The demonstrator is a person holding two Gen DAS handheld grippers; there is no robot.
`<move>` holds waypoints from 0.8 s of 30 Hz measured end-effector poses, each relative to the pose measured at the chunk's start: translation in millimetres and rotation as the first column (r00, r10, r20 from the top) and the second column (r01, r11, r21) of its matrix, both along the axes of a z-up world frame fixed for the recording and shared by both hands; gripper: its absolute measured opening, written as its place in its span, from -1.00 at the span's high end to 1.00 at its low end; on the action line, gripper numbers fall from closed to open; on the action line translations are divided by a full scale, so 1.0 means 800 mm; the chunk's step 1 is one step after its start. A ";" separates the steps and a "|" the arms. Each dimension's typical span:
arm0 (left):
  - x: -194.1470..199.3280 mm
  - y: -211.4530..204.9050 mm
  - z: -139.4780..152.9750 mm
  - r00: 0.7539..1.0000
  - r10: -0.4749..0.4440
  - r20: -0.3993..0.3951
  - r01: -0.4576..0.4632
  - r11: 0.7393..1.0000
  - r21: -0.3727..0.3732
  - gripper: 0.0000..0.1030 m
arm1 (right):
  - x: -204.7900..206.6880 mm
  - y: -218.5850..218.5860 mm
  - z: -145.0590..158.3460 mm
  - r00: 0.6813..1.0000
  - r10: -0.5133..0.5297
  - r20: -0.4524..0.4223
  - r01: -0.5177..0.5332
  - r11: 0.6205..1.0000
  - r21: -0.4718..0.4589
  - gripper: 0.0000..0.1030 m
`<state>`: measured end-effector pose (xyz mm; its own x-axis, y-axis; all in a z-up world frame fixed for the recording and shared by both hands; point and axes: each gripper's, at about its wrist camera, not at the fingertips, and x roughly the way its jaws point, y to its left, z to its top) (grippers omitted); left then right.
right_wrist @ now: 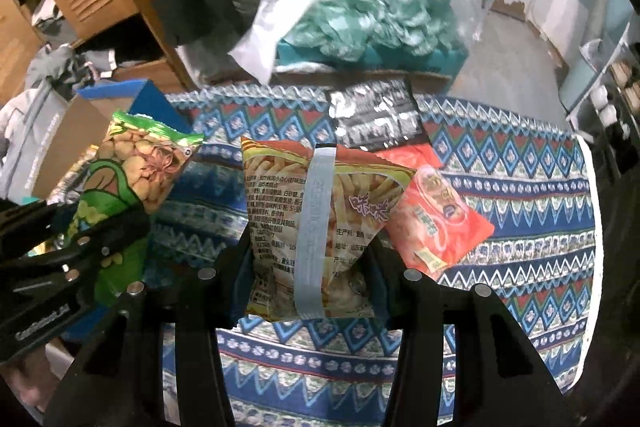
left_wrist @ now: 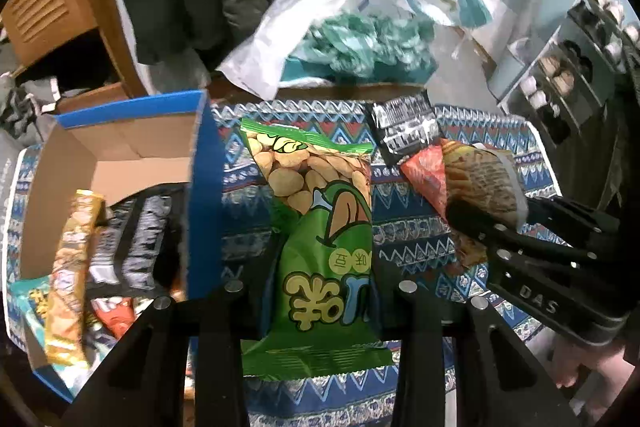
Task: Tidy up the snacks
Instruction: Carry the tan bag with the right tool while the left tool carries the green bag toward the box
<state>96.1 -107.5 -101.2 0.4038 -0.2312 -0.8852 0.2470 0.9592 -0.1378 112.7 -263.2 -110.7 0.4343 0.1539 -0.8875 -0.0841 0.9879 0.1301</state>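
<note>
My left gripper is shut on a green bean snack pack and holds it above the patterned cloth, just right of the blue cardboard box. The pack also shows in the right wrist view. My right gripper is shut on a yellow-orange snack pack with its back seam facing me; this pack shows in the left wrist view. An orange-red pack and a black-and-silver pack lie on the cloth behind it.
The box holds several snack packs. The blue patterned cloth covers the table. A teal box with plastic bags stands behind the table. A shoe rack is at the far right.
</note>
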 end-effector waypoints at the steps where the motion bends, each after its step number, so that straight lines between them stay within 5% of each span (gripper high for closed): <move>1: -0.003 0.006 0.005 1.000 0.008 0.006 -0.008 1.000 -0.004 0.29 | 0.001 0.003 0.004 1.000 0.005 0.005 -0.005 1.000 0.000 0.08; 24: -0.014 0.182 0.064 0.965 0.239 0.110 -0.240 0.971 -0.003 0.29 | 0.012 0.156 0.050 0.980 0.189 0.063 -0.189 0.982 -0.006 0.08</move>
